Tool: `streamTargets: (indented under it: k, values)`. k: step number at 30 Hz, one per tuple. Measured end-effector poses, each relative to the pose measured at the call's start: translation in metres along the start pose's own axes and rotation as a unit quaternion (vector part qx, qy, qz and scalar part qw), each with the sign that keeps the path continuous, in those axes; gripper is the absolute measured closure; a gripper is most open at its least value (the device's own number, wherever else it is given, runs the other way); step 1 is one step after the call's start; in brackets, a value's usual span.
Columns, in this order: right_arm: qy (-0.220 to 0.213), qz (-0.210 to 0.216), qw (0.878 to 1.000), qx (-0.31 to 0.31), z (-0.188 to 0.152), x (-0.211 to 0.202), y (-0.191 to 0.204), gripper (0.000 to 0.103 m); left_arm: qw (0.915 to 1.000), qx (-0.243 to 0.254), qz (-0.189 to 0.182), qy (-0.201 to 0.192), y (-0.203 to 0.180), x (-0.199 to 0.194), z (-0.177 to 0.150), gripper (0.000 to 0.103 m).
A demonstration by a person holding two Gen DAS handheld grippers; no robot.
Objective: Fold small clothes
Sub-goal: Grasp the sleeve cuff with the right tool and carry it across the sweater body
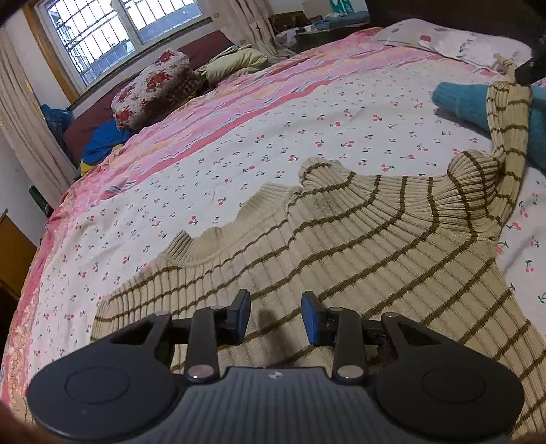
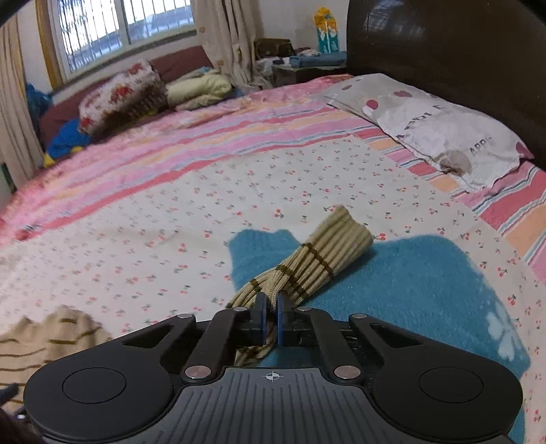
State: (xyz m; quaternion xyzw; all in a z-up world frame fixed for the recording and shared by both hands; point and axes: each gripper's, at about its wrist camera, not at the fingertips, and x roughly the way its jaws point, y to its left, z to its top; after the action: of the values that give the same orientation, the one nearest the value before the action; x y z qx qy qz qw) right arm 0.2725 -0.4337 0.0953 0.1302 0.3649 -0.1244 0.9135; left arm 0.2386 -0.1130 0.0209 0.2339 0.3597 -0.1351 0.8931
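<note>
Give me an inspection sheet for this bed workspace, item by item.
Surface: bed sheet, cherry print, pink striped border.
Job's things: striped beige sweater spread flat; its sleeve lifted over a blue sweater.
Clutter: pillow at the headboard; floral bundle and folded bedding by the window.
Grippers: left gripper open above the sweater body; right gripper shut on the sleeve.
Cables: nothing seen.
Surroundings: barred window, curtains, dark headboard.
</note>
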Motion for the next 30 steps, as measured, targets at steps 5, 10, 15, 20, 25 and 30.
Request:
streamTargets:
  k: [5,10,15,20,25,30]
  values:
    - [-0.019,0.056,0.998,0.009,-0.002,-0.023,0.007,0.099,0.9999,-0.015,0.003,0.002,0.011,-0.005,-0.008,0.064]
    - [-0.033,0.119,0.992,-0.033,-0.008,-0.049,0.049,0.100,0.9994,-0.032,0.011,0.003,0.027,-0.012,-0.018,0.063]
    - [-0.027,0.186,0.976,-0.107,-0.028,-0.063,0.120,0.100,0.9982,-0.056,0.021,0.009,0.048,-0.016,-0.034,0.063]
    - [-0.010,0.235,0.957,-0.169,-0.055,-0.060,0.198,0.100,0.9962,-0.079,0.033,0.015,0.074,-0.020,-0.056,0.063]
    - [0.014,0.244,0.942,-0.232,-0.093,-0.045,0.254,0.100,0.9926,-0.109,0.049,0.023,0.102,-0.022,-0.085,0.062]
    - [0.031,0.242,0.923,-0.297,-0.132,-0.037,0.287,0.098,0.9884,-0.138,0.061,0.020,0.122,-0.025,-0.109,0.056]
